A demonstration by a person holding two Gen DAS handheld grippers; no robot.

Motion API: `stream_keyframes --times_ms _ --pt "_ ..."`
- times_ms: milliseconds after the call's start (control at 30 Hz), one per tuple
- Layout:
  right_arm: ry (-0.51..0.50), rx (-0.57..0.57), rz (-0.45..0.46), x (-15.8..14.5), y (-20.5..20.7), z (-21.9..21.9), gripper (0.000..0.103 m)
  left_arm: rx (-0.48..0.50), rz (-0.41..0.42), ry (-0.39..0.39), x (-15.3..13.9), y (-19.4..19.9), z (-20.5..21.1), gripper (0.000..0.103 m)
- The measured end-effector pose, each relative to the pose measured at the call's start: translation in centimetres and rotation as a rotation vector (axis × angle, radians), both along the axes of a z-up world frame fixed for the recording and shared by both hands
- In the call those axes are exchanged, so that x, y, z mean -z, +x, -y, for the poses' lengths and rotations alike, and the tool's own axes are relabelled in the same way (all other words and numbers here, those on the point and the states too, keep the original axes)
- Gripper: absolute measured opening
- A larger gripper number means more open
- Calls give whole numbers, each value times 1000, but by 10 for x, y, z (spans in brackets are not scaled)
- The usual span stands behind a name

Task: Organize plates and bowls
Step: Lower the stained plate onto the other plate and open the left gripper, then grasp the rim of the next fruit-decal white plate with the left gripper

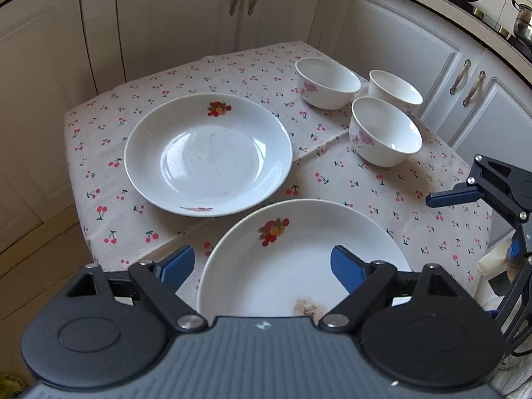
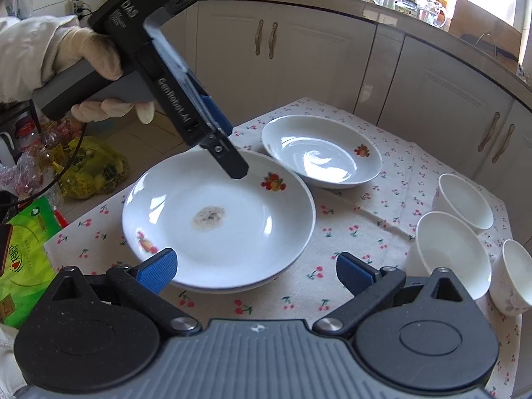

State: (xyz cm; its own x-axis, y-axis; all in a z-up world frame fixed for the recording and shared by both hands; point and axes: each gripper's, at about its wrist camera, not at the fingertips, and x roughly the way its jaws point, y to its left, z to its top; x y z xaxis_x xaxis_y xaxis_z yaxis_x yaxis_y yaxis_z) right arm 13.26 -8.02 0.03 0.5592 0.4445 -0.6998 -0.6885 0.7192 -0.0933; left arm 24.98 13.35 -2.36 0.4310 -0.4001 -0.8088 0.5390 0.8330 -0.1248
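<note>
Two plates (image 1: 207,154) (image 1: 299,259) are laid apart, unstacked, three bowls (image 1: 385,131) clustered beside them. Both grippers (image 1: 262,266) (image 2: 256,271) are spread and empty, the left straddling the near plate's rim, probably for stacking.

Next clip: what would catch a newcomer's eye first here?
Probably the near plate, white with fruit prints and a brownish stain at its centre, on the cherry-print tablecloth. The left gripper hangs over its rim, jaws apart. Behind it sits a second plate; three white bowls cluster at the cloth's far right.
</note>
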Motion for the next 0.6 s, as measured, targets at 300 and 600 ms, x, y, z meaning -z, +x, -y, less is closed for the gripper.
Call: stream_keyframes --times_ms 300,600 --pt "11 9 72 -17 48 3 103 -53 53 -29 -11 34 -14 89" --pt "-10 -43 60 -10 119 6 103 -124 25 -63 -2 84 -22 89"
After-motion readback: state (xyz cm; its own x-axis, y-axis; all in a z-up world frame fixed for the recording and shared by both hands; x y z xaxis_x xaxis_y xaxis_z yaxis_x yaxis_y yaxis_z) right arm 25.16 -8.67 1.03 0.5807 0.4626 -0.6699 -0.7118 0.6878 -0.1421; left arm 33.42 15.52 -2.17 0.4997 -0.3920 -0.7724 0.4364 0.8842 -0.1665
